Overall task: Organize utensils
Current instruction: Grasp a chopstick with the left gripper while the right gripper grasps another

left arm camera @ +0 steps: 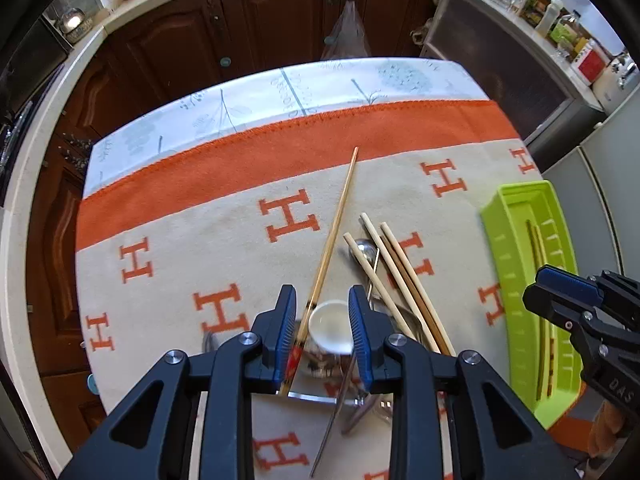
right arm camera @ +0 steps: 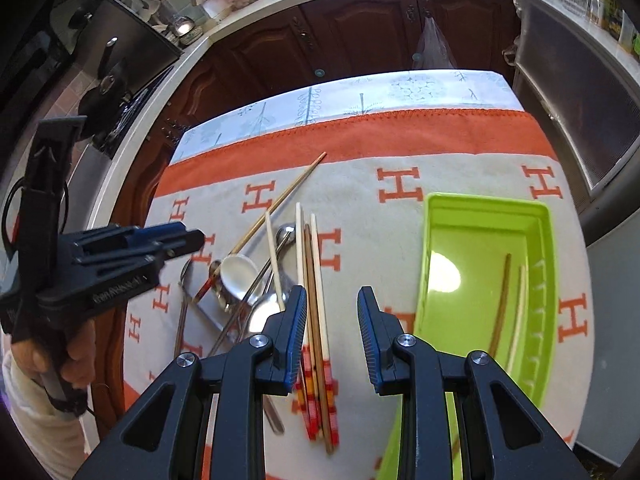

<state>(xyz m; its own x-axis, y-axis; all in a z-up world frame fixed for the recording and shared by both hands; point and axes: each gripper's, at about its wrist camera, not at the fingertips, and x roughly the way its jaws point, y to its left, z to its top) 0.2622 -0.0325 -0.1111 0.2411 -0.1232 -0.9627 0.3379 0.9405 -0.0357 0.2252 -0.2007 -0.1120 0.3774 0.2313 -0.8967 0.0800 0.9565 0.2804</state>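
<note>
so the left tool (left arm camera: pixel 322 320) hangs part open and empty over the pile on the tabletop (left arm camera: pixel 168 216), the long bamboo chopstick (left arm camera: pixel 338 216) running lengthwise away between its jaws, green tray (right arm camera: pixel 488 208) by the equally empty right tool (right arm camera: pixel 332 336).

Bench (right arm camera: pixel 460 88) has a white printed cover under an orange-bordered beige H-pattern cloth (right arm camera: pixel 360 184); on the cloth: green tray (right arm camera: pixel 486 204) at right, loose chopsticks (right arm camera: pixel 316 264), metal spoons (right arm camera: pixel 286 234) and a small white cup (right arm camera: pixel 239 274) piled mid-left.
</note>
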